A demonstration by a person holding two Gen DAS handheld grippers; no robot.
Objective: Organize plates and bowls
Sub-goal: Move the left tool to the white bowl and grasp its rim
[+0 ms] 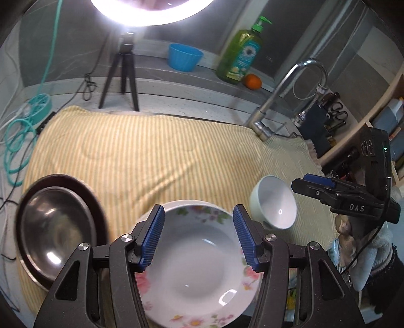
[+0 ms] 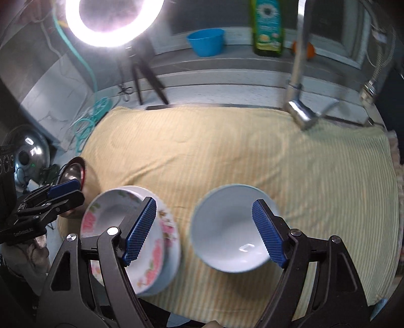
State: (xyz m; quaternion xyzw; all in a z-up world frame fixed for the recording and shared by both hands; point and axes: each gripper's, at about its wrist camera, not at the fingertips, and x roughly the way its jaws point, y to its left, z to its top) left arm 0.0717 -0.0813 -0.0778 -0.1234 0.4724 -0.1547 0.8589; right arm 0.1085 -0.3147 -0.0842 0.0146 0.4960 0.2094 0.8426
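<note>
Floral soup plate [image 1: 199, 267] near front edge of desk, resting on yellow striped towel [image 1: 156, 151]; pink flower print round the rim, white well bare. From right wrist view, same plate [image 2: 113, 214] looks stacked on a second white dish beneath, exact count hard to tell through blur. White bowl [image 2: 227, 227] upright on towel just right of plate, apart from it, bare inside. Steel bowl [image 1: 55, 227] nested in a dark round dish [image 1: 83, 191] at left of plate, on towel's left edge.

Left gripper [image 1: 198, 237] above plate, jaws apart, blue ribbed pads clear of the rim, nothing between them. Right gripper [image 2: 204, 232] above white bowl and gap beside plate, jaws spread wide, right pad over bowl's right rim; contact cannot be told from this angle; nothing clamped.

Further back: chrome tap [image 1: 282, 98] at towel's right rear corner, green soap bottle [image 1: 240, 53], small orange fruit [image 1: 252, 81] and blue plastic tub [image 1: 185, 56] on rear ledge. Ring light [image 2: 113, 20] on black tripod [image 1: 123, 78] behind towel. Teal coiled hose [image 1: 17, 141] at far left.
</note>
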